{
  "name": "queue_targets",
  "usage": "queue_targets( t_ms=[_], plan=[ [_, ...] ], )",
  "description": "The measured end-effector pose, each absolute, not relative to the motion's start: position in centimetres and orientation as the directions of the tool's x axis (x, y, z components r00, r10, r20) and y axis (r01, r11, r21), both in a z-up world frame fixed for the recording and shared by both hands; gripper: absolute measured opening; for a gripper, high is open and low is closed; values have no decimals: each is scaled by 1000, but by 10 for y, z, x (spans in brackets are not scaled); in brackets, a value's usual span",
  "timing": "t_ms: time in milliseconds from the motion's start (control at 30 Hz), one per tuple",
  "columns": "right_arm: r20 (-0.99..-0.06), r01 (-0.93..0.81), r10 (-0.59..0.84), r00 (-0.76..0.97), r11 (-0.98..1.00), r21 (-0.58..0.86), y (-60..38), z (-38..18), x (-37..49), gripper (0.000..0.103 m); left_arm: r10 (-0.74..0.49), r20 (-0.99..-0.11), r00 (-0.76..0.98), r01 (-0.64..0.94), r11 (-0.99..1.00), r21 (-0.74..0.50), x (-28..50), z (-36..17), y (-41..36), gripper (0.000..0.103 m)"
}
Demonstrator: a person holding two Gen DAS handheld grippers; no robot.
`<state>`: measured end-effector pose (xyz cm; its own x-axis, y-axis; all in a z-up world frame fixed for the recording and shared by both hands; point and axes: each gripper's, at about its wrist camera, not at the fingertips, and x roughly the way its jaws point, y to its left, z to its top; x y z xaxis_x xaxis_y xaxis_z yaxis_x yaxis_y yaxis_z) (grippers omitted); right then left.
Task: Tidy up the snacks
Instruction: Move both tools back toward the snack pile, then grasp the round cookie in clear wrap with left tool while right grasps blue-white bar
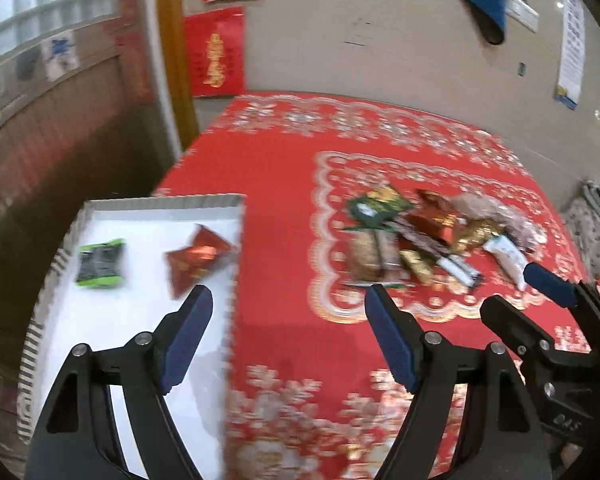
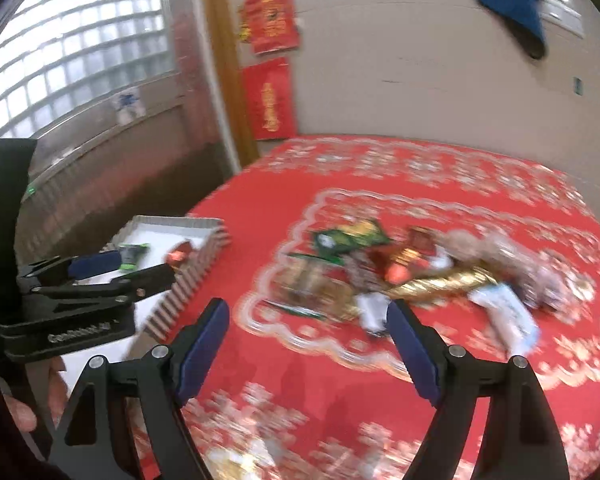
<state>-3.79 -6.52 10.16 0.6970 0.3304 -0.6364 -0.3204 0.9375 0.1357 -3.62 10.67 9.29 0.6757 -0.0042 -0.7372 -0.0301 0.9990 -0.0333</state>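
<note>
A white tray [image 1: 156, 202] with a ribbed rim sits at the table's left edge. It holds a green and black packet [image 1: 100, 264] and a red packet [image 1: 196, 258]. A pile of mixed snacks [image 1: 428, 240] lies in the middle of the red tablecloth. My left gripper [image 1: 288, 300] is open and empty, straddling the tray's right rim. My right gripper [image 2: 306, 312] is open and empty, just in front of the pile [image 2: 412, 276]. The right gripper also shows in the left wrist view [image 1: 512, 288], at the pile's right end. The tray shows in the right wrist view [image 2: 204, 256].
The red tablecloth [image 1: 284, 184] with a white and gold pattern covers the table. A beige wall with red posters [image 1: 216, 52] stands behind it. A glass-block window [image 2: 80, 48] and a brown panel are at the left. The left gripper shows over the tray in the right wrist view [image 2: 120, 268].
</note>
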Motion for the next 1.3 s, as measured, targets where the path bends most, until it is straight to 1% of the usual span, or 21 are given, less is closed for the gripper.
queue_targets(
  t_ms=[367, 600, 867, 1033, 1167, 1300],
  plan=[
    [-676, -172, 218, 703, 976, 136, -152, 76, -51, 83, -49, -767, 639, 49, 999, -23, -23, 78, 45, 79],
    [-676, -131, 205, 708, 978, 160, -181, 72, -52, 83, -94, -804, 587, 55, 996, -77, 2, 68, 24, 79],
    [-688, -105, 193, 700, 980, 168, -198, 68, -42, 83, -120, -835, 537, 23, 991, -128, 39, 62, 19, 79],
    [-684, -121, 214, 697, 976, 182, -197, 70, -37, 84, -106, -847, 520, -42, 988, -150, 56, 54, 36, 79],
    [-679, -146, 240, 694, 970, 193, -192, 69, -32, 84, -86, -864, 497, -72, 988, -139, 66, 44, 48, 79],
    [-685, -112, 237, 689, 968, 222, -202, 67, -20, 84, -86, -876, 475, -60, 990, -130, 74, 36, 49, 79]
  ],
)
